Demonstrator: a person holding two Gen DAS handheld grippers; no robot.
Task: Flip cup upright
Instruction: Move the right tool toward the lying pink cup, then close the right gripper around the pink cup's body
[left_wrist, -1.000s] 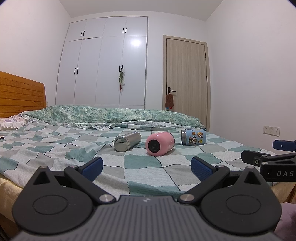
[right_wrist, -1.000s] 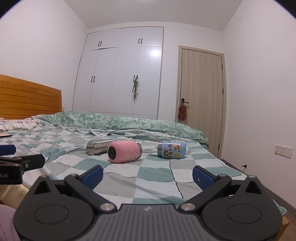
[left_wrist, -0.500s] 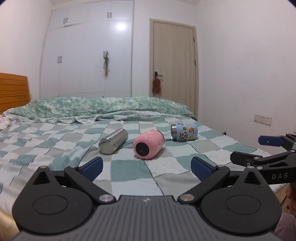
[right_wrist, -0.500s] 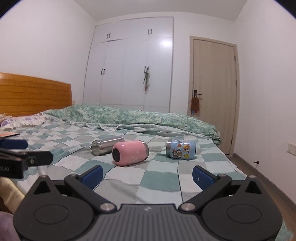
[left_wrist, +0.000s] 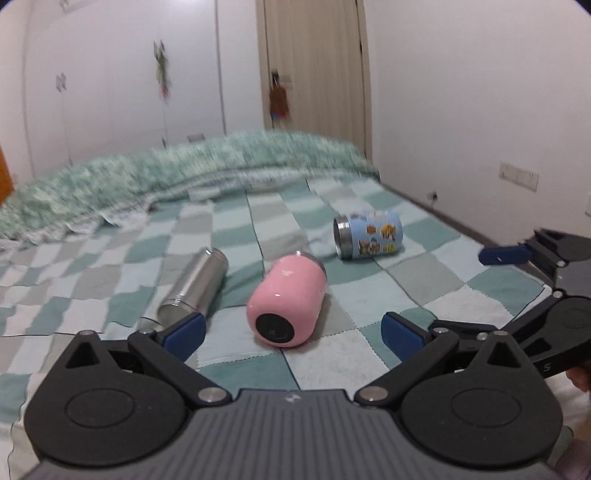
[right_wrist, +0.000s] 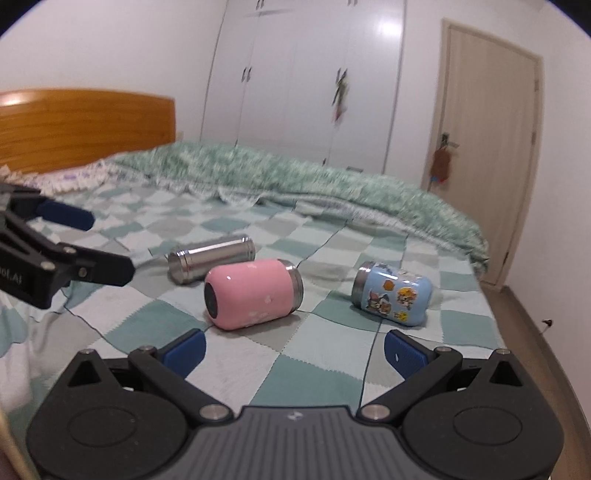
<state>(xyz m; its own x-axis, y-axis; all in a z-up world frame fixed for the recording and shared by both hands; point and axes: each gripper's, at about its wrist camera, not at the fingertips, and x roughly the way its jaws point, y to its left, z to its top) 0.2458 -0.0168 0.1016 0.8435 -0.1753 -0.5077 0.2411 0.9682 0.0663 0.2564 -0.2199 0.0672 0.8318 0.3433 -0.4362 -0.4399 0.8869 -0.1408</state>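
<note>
Room: bedroom with a checked green and white bedspread (left_wrist: 122, 258) over the bed, white wardrobe (right_wrist: 314, 85) and wooden door (right_wrist: 487, 147) behind.
Left view, cups: three cups lie on their sides on the bedspread. The pink cup (left_wrist: 286, 301) is nearest, dark base toward the camera; the steel cup (left_wrist: 194, 288) lies just left of it; the blue cartoon cup (left_wrist: 367, 236) lies farther back and to the right, metal rim facing left.
Left view, left gripper (left_wrist: 291, 334): jaws spread wide, nothing between them, blue pads either side of the pink cup's base but short of it; the left pad overlaps the steel cup's near end.
Left view, only here: the right gripper (left_wrist: 524, 280) comes in at the right edge, beside the bed's edge; a wall socket (left_wrist: 517, 175) on the right wall. Background is blurred.
Right view, cups: pink cup (right_wrist: 253, 293) in the middle, steel cup (right_wrist: 212, 258) behind and left of it, close to it, blue cartoon cup (right_wrist: 391, 293) apart on the right.
Right view, right gripper (right_wrist: 293, 349): jaws spread wide, empty, low over the bedspread (right_wrist: 321, 354) short of the cups.
Right view, only here: wooden headboard (right_wrist: 85, 129) at left; the left gripper (right_wrist: 74, 243) reaches in from the left edge, spread, near the steel cup.
Surroundings: a rumpled green quilt (right_wrist: 314, 184) heaped behind the cups; something brown hangs on the door handle (right_wrist: 441, 162).
</note>
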